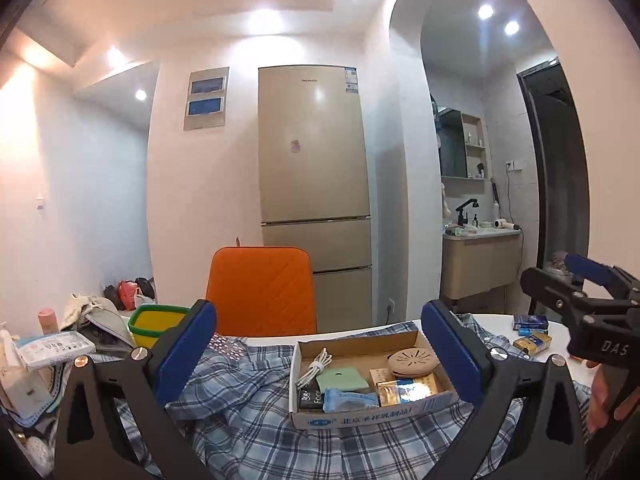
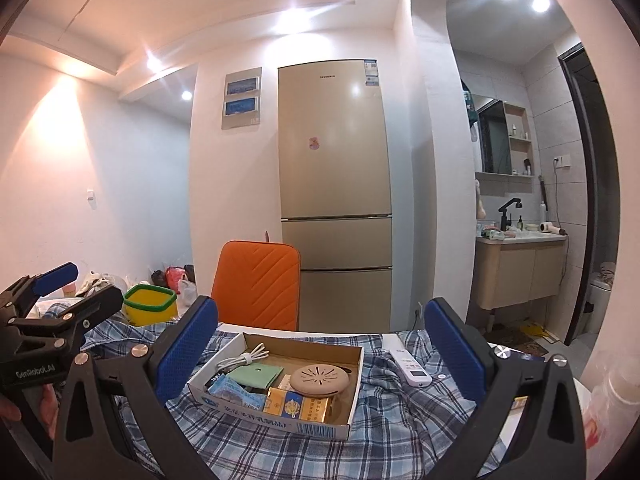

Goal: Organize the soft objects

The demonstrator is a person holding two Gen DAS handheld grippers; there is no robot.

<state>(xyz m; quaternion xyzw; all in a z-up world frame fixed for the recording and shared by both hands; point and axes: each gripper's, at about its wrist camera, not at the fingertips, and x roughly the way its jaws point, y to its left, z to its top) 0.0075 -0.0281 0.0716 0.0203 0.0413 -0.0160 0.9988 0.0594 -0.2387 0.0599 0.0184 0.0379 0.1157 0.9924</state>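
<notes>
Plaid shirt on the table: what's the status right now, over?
Left gripper and right gripper both open, empty. Plaid shirt spread flat, untouched. Cardboard box of odds and ends sits on it, white remote too.

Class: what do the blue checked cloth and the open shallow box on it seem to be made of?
Blue checked cloth: probably woven cotton, matt; it wrinkles softly and shows shirt buttons. Open shallow box: brown cardboard, white printed outside; raw folded edges.

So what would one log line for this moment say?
left gripper: open, empty | right gripper: open, empty | cardboard box: resting on plaid shirt | shirt: unfolded
</notes>
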